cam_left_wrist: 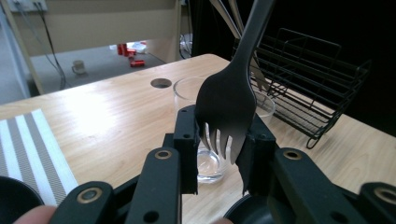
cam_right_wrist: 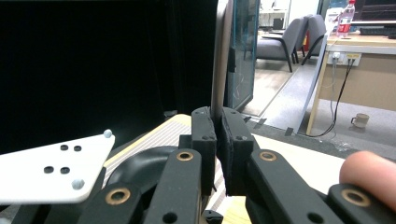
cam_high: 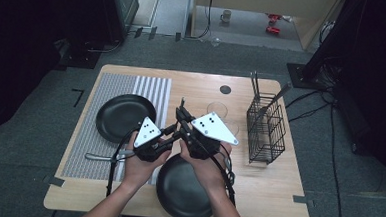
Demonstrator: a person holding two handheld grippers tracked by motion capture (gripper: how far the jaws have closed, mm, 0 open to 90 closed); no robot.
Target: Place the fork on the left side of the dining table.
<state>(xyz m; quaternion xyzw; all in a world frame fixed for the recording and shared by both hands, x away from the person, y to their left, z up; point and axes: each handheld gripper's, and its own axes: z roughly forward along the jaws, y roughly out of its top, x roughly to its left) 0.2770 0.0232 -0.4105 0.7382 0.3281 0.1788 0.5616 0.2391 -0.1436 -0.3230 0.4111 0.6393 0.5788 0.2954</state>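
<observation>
A dark metal fork (cam_left_wrist: 226, 102) stands nearly upright between my two grippers, tines down and handle up. My left gripper (cam_left_wrist: 223, 133) is shut across the fork's head, with both pads against its edges. My right gripper (cam_right_wrist: 218, 121) is shut on the fork's thin handle (cam_right_wrist: 219, 56), which rises straight out of the jaws. In the high view both hands hold the grippers close together over the table's middle. The left gripper (cam_high: 169, 133) sits just below the right gripper (cam_high: 181, 115), and the fork's handle end (cam_high: 183, 103) pokes out beyond them.
A clear glass (cam_left_wrist: 208, 163) stands just behind the fork, and a black wire rack (cam_high: 266, 127) with several utensils stands at the right. One black plate (cam_high: 123, 116) rests on the striped mat (cam_high: 117, 84) and another (cam_high: 181, 193) at the front edge. A utensil (cam_high: 98, 157) lies on the mat.
</observation>
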